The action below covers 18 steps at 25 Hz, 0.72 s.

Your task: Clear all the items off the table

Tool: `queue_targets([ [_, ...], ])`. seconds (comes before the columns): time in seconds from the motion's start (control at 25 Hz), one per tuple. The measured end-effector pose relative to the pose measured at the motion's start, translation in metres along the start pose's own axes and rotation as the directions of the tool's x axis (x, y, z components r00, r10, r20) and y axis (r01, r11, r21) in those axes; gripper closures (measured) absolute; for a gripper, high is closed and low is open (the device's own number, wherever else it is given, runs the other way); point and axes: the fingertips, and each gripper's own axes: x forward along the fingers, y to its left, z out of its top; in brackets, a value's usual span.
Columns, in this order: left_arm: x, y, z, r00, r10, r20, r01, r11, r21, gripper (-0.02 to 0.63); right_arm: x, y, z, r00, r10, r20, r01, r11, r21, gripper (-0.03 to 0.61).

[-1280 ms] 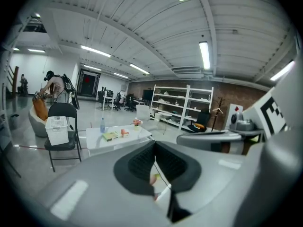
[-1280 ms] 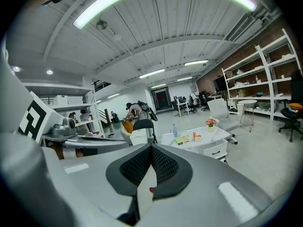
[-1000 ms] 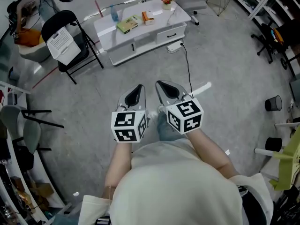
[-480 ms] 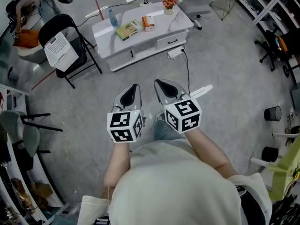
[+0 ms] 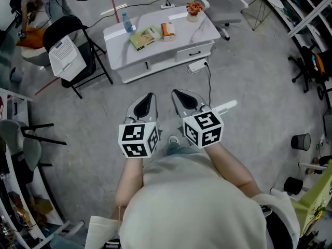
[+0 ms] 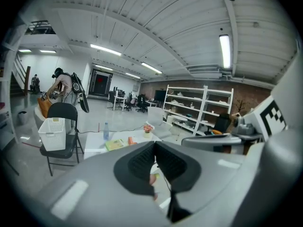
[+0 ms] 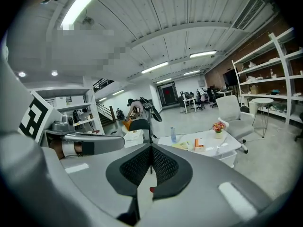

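Nothing is cleared yet. The bottle [image 5: 126, 22] at the bench's [image 5: 199, 31] far left corner, the book [image 5: 144, 36], the orange box [image 5: 167, 31] and the flower pot [image 5: 194, 9] at its far right corner all remain. The left gripper [image 5: 150, 98] and right gripper [image 5: 180, 95] are well short of the bench, fingers closed and empty.

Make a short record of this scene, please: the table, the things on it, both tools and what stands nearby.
table: white, low, with drawers
on table: bottle, green book, orange box, flower pot
left tool: shut, empty, away from the table
right tool: shut, empty, beside the left one
nearby: black chair with a white basket on it
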Motion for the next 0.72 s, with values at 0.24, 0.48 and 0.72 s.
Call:
queue_targets([
  [0.24, 0.041, 0.004, 0.007, 1.000, 0.023, 0.007, -0.023, 1.000, -0.013, 0.604, 0.025, -0.035, 0.009, 1.000, 0.031, 0.004, -0.031, 0.999, -0.011, 0.581],
  [0.48, 0.065, 0.000, 0.013, 1.000, 0.031, 0.000, -0.031, 0.999, -0.016, 0.603, 0.036, -0.054, 0.014, 0.999, 0.053, -0.005, -0.053, 0.999, -0.003, 0.581],
  [0.72, 0.076, 0.006, 0.010, 0.999, 0.041, -0.021, -0.041, 0.999, -0.026, 0.604, 0.045, -0.056, 0.019, 0.997, 0.077, -0.005, -0.077, 0.997, -0.004, 0.581],
])
